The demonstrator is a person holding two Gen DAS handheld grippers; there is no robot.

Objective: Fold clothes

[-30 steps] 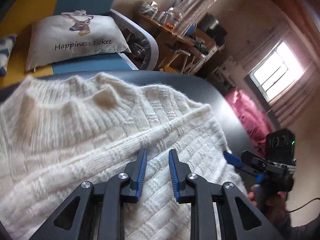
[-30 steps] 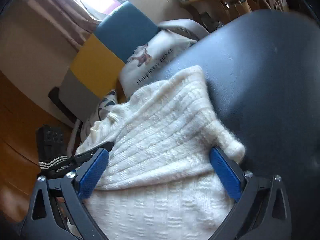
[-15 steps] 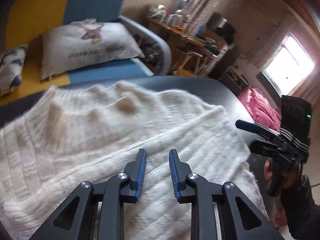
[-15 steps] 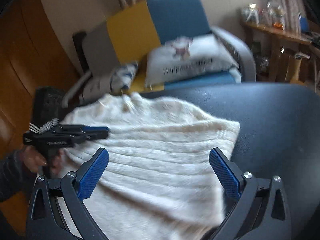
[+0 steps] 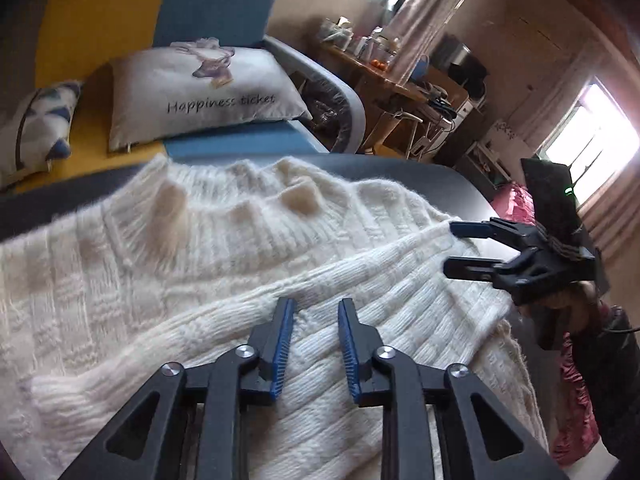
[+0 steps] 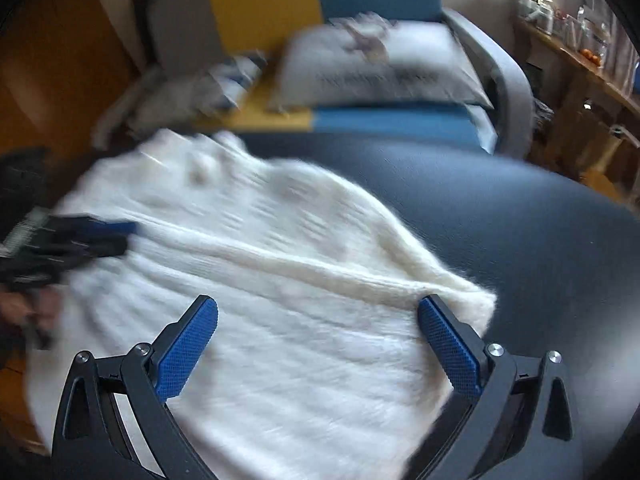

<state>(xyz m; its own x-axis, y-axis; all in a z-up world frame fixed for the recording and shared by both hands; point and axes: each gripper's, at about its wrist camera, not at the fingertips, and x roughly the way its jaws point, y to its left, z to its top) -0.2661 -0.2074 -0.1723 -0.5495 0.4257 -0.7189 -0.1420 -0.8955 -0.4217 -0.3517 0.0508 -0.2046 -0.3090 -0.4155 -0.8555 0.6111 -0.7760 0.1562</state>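
Observation:
A cream knitted sweater (image 5: 224,264) lies spread on a dark table (image 5: 420,168), with a sleeve folded across its body. My left gripper (image 5: 316,304) hovers just over the folded sleeve, its blue pads a narrow gap apart and nothing pinched between them. At the sweater's right edge my right gripper (image 5: 451,248) is held in a hand, jaws apart and empty. In the blurred right wrist view, my right gripper (image 6: 320,344) stands wide open over the sweater (image 6: 280,280), one pad near its right corner. The left gripper (image 6: 116,236) shows at the left.
Behind the table stands a yellow and blue sofa (image 5: 208,8) with a "Happiness ticket" cushion (image 5: 200,92) and a patterned cushion (image 5: 36,128). A cluttered wooden desk (image 5: 392,80) is at the back right. Pink cloth (image 5: 516,204) lies beyond the table's right edge.
The right gripper rolled upright and moved from beside the table's right edge to over the sweater's right edge. The left gripper shifted slightly over the sweater. Both stayed empty.

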